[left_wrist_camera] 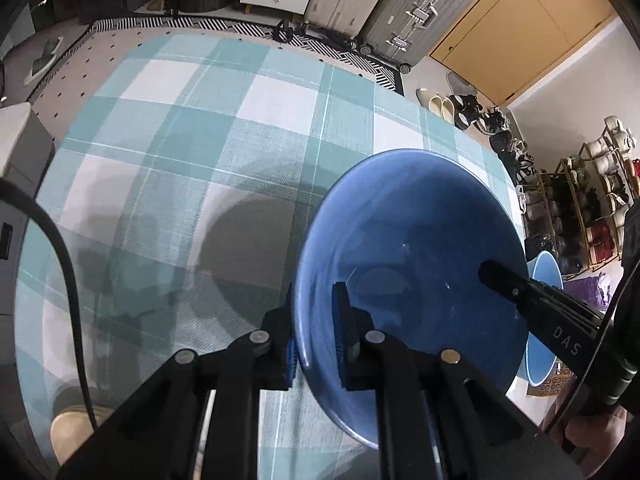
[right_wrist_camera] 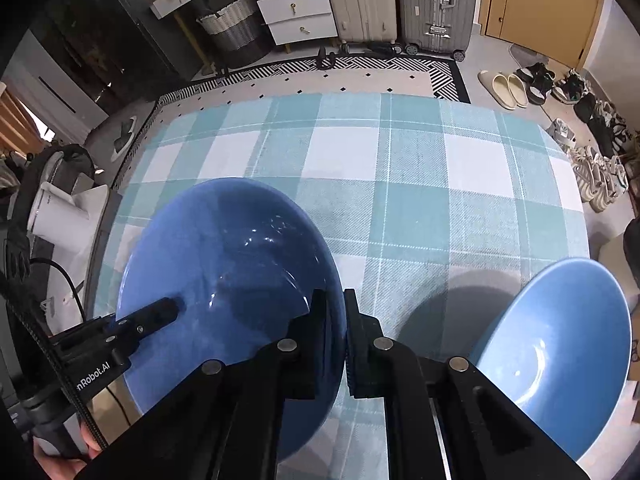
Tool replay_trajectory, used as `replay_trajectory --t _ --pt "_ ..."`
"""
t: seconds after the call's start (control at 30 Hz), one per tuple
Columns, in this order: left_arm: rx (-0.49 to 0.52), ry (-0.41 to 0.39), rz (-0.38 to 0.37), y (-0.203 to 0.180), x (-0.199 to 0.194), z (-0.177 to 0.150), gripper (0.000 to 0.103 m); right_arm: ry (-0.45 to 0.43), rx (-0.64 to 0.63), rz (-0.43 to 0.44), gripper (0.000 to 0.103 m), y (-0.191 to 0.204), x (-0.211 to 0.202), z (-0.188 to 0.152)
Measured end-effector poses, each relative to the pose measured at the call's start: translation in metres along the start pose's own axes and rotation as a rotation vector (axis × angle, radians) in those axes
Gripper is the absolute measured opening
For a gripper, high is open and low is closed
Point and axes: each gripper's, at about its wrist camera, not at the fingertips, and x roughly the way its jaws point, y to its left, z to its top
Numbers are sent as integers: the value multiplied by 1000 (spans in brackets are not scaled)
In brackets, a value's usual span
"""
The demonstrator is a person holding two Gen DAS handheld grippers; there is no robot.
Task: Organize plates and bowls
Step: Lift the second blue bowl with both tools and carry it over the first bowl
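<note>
Both grippers are pinching the same dark blue bowl (left_wrist_camera: 408, 264), held up above the checked tablecloth (left_wrist_camera: 192, 128). My left gripper (left_wrist_camera: 316, 344) clamps the rim at about 7 o'clock on the bowl, my right gripper (right_wrist_camera: 336, 340) clamps the opposite edge. Over at 4 o'clock in the right wrist view sits a lighter blue bowl (right_wrist_camera: 560, 352), apart from the first.

A bench (right_wrist_camera: 400, 168) is covered by a teal-and-white checked woven cloth (left_wrist_camera: 224, 128). A pale blue glazed ceramic bowl (right_wrist_camera: 568, 344) is seen at its near right edge, apparently resting there.
</note>
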Motion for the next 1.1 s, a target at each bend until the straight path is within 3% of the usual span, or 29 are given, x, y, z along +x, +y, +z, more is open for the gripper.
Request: replay_trajectory --t 0.27,0.67,1.1 --pt "6 -21 -1 -3 -25 -11 12 -17 22 24 7 7 -29 -17" --pt "35 -52 -34 -27 -80 -43 12 -55 -3 -24 7 18 -107 -52" --pt "99 -63 -79 -53 -130 -102 12 -92 52 -9 7 8 -191 -131"
